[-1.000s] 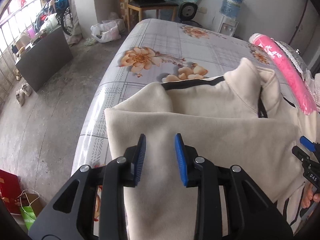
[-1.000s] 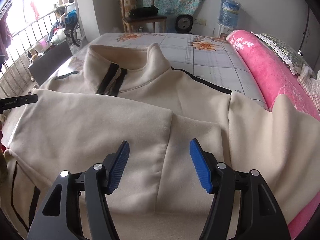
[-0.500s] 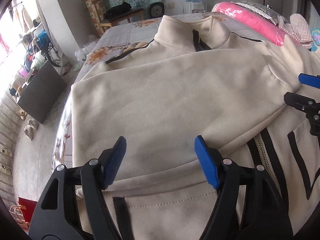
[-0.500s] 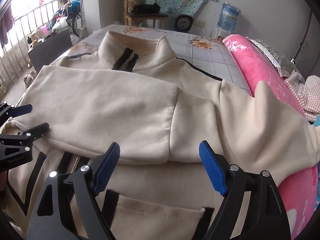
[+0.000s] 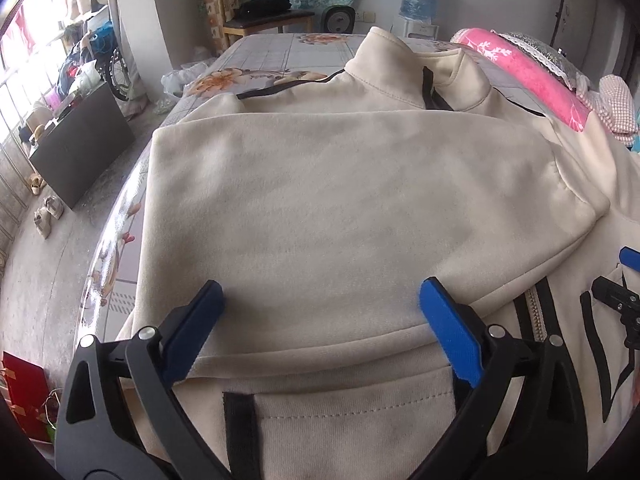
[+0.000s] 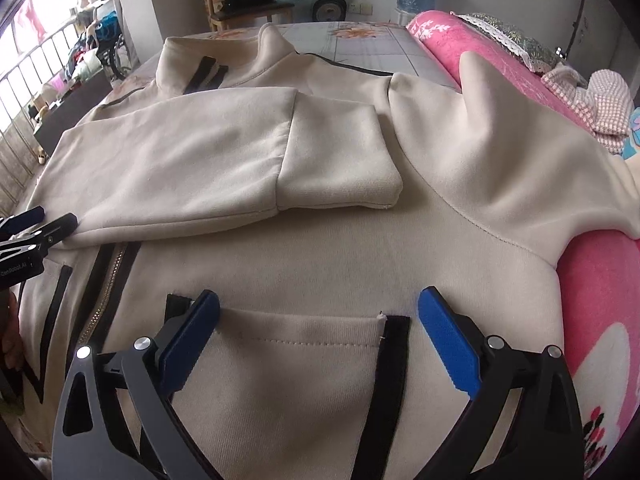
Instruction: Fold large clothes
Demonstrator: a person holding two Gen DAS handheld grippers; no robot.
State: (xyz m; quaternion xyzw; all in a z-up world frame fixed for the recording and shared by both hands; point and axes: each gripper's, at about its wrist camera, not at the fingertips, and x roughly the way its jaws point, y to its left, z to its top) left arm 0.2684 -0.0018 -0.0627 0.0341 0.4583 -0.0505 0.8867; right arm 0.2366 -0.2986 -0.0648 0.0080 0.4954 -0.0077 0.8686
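Both grippers have pulled back toward the near edge of the bed [image 5: 280,52], and their jaws have just been opening. The left gripper [image 5: 320,316] and the right gripper [image 6: 318,330] now stand wide with nothing pinched. The cream jacket [image 5: 340,208] lies flat on the bed, collar at the far end. One sleeve [image 6: 224,160] is folded across its chest, so that fold looks done. The other sleeve [image 6: 500,140] lies on the pink blanket [image 6: 600,280], probably next.

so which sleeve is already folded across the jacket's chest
The sleeve on the left in the right wrist view: it lies flat across the chest, cuff toward the middle. The other sleeve drapes over the pink blanket, unfolded.
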